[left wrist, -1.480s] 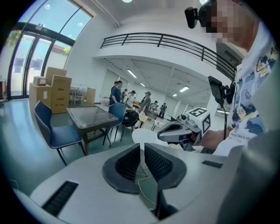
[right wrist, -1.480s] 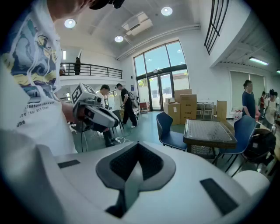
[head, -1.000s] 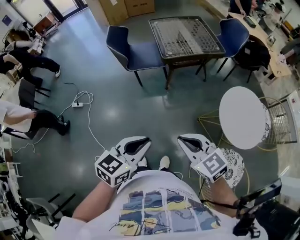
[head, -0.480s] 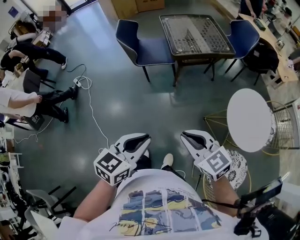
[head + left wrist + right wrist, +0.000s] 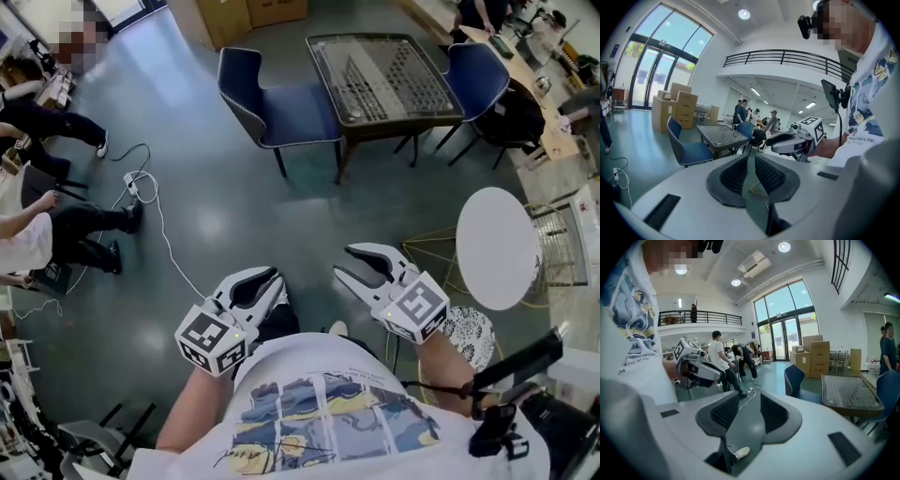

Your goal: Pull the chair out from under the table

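Handheld tools are hanging side by side above a glossy grey-green floor (image 5: 234, 216), both pointing toward the far end of the room. On the left tool (image 5: 272, 281), the black ribbed pads are sitting nearly together, leaving only a thin slit with nothing in it. On the right tool (image 5: 343, 262), the jaws have just been opening and are standing clearly apart, also with nothing between them.

Well ahead of both tools, a navy-blue padded chair with thin dark legs (image 5: 277, 98) is standing at the left side of a dark square table with a mesh-patterned glass tabletop (image 5: 384, 80). Its seat front is reaching the table's edge and its back is turned away from it. A second navy-blue chair (image 5: 473, 67) is facing it from the table's right side.

Brown cardboard boxes (image 5: 251, 14) are standing on the floor beyond the chair, closed up, their contents out of sight. A round white side table on gold wire legs (image 5: 497, 246) is standing to the right of the right tool. At the left, a white power strip with its cable (image 5: 134, 183) is trailing across the floor near seated people (image 5: 42, 234).
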{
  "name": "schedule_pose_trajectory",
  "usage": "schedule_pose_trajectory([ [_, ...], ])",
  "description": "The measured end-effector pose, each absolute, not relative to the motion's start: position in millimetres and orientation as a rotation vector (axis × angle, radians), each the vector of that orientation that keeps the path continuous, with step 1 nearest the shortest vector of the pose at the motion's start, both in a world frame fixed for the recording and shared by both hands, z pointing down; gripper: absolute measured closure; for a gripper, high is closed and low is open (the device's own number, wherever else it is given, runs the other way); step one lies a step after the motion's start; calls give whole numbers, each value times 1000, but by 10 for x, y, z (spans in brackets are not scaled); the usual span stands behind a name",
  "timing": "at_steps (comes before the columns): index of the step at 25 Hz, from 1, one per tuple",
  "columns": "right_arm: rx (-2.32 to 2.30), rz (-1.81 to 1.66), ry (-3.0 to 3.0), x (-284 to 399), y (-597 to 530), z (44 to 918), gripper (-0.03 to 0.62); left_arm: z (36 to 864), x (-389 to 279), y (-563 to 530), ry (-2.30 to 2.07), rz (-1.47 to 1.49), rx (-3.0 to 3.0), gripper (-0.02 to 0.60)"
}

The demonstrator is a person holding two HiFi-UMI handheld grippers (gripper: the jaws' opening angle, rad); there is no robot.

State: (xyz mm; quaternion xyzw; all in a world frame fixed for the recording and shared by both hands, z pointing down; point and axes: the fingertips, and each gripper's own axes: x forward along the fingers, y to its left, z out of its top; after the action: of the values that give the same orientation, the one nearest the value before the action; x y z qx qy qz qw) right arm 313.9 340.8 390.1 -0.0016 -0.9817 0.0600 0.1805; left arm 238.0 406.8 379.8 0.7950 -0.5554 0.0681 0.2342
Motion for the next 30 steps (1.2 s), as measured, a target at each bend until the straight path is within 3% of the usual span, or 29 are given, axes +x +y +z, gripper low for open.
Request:
schedule_pose_trajectory([
  [12,186,115,-2749,1375,2473,3786,461,3972,232,2926,-1442,166,2153,515],
  [21,166,106,-2747,965,1171,3908,445,4274,-546,1483,-1519,207,2016,465],
  [30,155,112,-2770,565,-440,3832,434,4649,-1763,-99,-1625,477,1773,402],
])
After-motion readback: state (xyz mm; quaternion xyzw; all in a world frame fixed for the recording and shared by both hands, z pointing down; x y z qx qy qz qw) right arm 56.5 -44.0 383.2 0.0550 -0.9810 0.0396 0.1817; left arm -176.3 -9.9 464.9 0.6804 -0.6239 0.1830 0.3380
